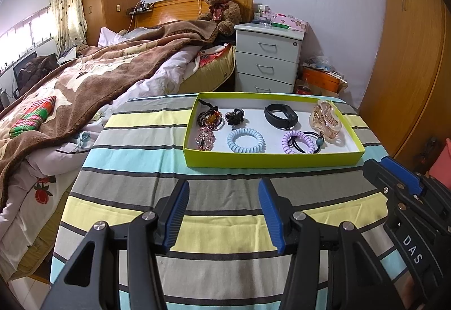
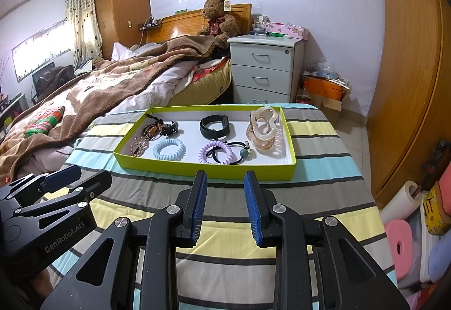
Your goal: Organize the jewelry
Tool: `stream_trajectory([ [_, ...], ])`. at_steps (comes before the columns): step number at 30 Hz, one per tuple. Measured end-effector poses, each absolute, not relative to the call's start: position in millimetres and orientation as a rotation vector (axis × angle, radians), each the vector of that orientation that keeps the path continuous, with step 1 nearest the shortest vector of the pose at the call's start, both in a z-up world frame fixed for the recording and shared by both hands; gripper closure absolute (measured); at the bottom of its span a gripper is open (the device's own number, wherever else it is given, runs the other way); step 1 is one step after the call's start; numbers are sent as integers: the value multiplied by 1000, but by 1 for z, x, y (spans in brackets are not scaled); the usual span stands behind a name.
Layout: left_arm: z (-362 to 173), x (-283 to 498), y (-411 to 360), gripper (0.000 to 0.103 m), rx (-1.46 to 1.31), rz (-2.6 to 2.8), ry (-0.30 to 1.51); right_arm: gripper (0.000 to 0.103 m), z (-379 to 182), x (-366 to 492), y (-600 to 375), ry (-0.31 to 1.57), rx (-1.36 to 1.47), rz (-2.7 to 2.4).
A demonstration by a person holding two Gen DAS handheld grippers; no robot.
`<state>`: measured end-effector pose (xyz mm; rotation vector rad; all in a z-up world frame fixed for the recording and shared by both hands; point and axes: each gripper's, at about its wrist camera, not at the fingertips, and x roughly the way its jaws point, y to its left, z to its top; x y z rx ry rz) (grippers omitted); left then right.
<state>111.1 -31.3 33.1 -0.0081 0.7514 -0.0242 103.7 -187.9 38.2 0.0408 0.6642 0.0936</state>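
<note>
Left gripper (image 1: 222, 211): mine, spread wide over the striped bench (image 1: 135, 174), holding nothing, short of the tray.
Right gripper (image 2: 225, 205): mine too, fingers parted with a narrower gap, nothing between them, aimed at the tray's near wall.
Tray (image 2: 197, 170): a shallow lime-green cardboard box at the far end of the bench; all the jewelry I can see lies inside it on the white floor.
Blue coil band (image 2: 168, 149): near the front left of the tray, lying flat. I judge it light, springy and a bit slick; pinch across one side of the ring, not the whole loop.
Purple coil band (image 2: 216, 152): front middle, with a black elastic (image 2: 225, 153) and its teal bead (image 2: 244, 153) lying across it. Soft and tangled, so likely both will lift together unless I take the bead end alone.
Black wristband (image 2: 216, 126): back middle, standing on edge in a curl. Rubbery and firm, I expect; grip the strap wall from above.
Hair claw (image 2: 263, 128): clear amber plastic at the right end, the bulkiest piece. Stiff, smooth, probably brittle at the teeth; I would close on the solid spine.
Bead bracelets (image 1: 210, 118): dark and amber strands heaped at the left end, a pink beaded piece (image 1: 205, 138) just in front. Loose and slippery, they will drape; take a bunch at the thickest part.
Small black clip (image 1: 234, 116): beside the beads, too small to read clearly.
</note>
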Motion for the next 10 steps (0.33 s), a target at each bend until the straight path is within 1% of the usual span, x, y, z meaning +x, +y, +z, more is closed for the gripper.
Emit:
stream_trajectory([
  [10, 33, 112, -30, 50, -12, -20, 760, 75, 38, 104, -188, 665, 40, 94],
])
